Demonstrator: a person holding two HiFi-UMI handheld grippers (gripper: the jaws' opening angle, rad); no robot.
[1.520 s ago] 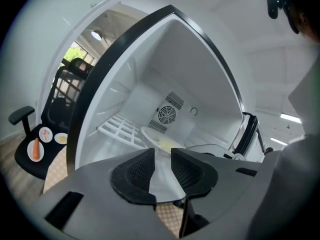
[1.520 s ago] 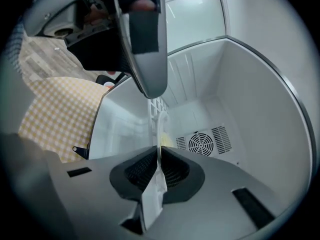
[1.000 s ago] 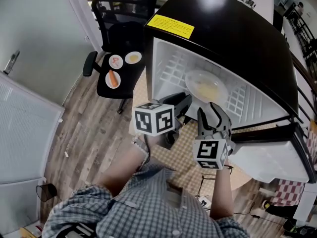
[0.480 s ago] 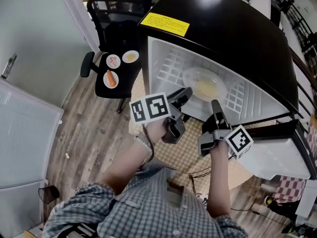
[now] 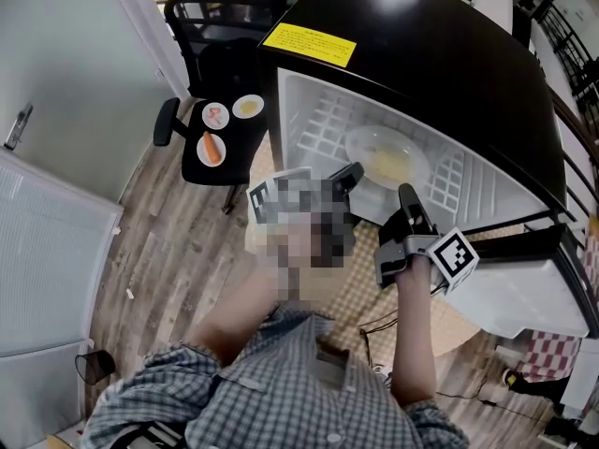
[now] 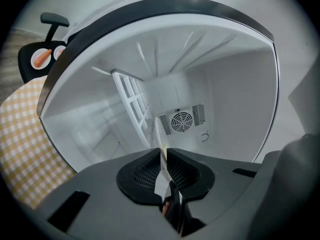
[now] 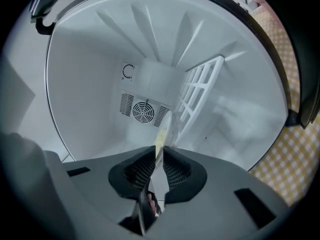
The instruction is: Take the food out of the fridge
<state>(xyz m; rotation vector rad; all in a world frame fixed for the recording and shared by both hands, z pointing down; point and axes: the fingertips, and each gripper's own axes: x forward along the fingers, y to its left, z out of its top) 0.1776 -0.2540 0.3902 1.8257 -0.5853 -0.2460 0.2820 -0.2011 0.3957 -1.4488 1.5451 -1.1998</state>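
Note:
A clear plate (image 5: pixel 387 160) with pale yellow food lies on the wire shelf inside the black fridge (image 5: pixel 449 54). My left gripper (image 5: pixel 351 174), partly under a mosaic patch, reaches the plate's near left rim. My right gripper (image 5: pixel 408 197) reaches its near right rim. In the left gripper view the plate (image 6: pixel 161 134) shows edge-on between the pads of the left gripper (image 6: pixel 164 151). In the right gripper view its rim (image 7: pixel 164 126) sits the same way in the right gripper (image 7: pixel 159 151). Both pairs of jaws have just been closing and now pinch the rim.
An office chair (image 5: pixel 182 110) at the fridge's left carries three small plates (image 5: pixel 217 129) of food. A yellow checked mat (image 5: pixel 360 288) lies below the fridge opening. The open fridge door (image 5: pixel 524 297) stands at the right. A wire rack (image 6: pixel 132 96) and fan grille (image 7: pixel 143 112) line the interior.
Both grippers have rolled, the right one much more, its marker cube swinging to the right. Their jaws have closed from wide open onto the plate's rim.

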